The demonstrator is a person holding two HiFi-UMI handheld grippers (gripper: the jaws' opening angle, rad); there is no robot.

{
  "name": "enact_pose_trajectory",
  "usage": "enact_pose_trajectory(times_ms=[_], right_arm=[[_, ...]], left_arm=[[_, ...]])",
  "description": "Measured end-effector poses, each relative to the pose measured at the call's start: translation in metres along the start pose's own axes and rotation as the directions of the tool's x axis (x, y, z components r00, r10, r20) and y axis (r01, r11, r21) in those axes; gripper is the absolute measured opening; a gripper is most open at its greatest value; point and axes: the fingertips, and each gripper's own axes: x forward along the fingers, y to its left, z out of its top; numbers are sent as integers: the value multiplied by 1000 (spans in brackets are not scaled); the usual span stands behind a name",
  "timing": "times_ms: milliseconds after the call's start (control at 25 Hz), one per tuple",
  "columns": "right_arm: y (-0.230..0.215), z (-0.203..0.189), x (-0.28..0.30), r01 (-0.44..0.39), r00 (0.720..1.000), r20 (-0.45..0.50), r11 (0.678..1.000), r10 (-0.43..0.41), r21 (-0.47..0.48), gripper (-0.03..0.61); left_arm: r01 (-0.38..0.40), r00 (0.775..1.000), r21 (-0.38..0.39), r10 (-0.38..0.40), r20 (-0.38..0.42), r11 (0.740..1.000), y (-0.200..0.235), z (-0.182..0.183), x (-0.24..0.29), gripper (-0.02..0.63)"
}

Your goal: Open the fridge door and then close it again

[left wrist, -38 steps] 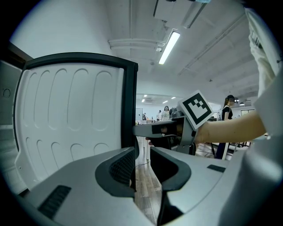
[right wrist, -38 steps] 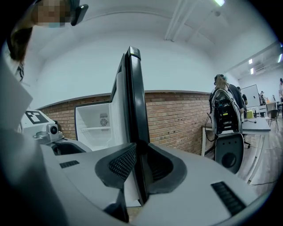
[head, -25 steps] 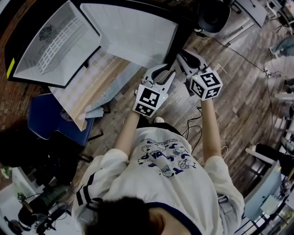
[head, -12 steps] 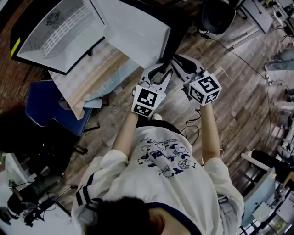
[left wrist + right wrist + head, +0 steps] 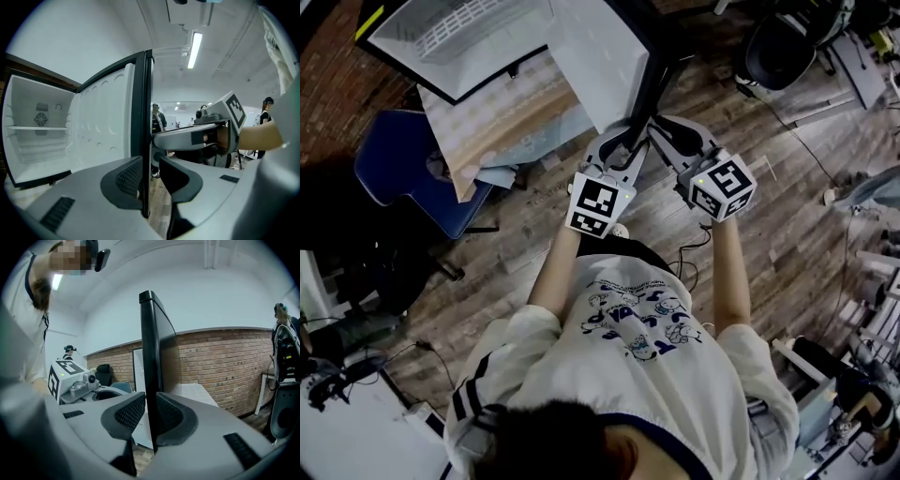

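The small black fridge [image 5: 459,37] stands open at the top left of the head view, its white inside [image 5: 37,136] bare. The fridge door [image 5: 600,56] juts toward me, nearly edge-on. Both grippers hold its free edge. My left gripper [image 5: 623,142] is shut on the door edge [image 5: 142,117], which runs between its pads [image 5: 149,180]. My right gripper [image 5: 663,131] is shut on the same edge [image 5: 150,348] from the black outer side, its pads on either side of the door [image 5: 151,416]. Each gripper shows in the other's view: the right [image 5: 187,138], the left [image 5: 70,380].
The fridge rests on a pale wooden board [image 5: 487,131]. A blue chair [image 5: 403,178] is at the left, a black office chair [image 5: 783,52] at the top right. Cables [image 5: 694,253] lie on the wood floor. A brick wall [image 5: 220,362] stands behind the door.
The door has swung with both grippers on its edge and now shows narrower, more edge-on. The fridge body has slid toward the top of the head view. Both grips are unchanged.
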Motion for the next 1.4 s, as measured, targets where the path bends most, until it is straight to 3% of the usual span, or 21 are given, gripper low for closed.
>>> enact_pose_trajectory(times_ms=[320,640,960,1400], right_arm=[[52,-1,22,-140,990,-9,990,140,-33,84],[103,2,58,-299,954,-36,951,297,-72,80],[150,10,106,-400,916,-58,912,396,-90,80],[198,24,187,-493,869,-72,867,489,-69,81]], left_arm=[[-130,991,-24,130,-1,991,25,-9,-43,112],[-258,966,-51,258,-18,965,59,-20,-84,127],[-388,922,-73,387,-28,919,106,-28,-128,129],[-541,841,-114,539,-49,833,191,-41,-182,129]])
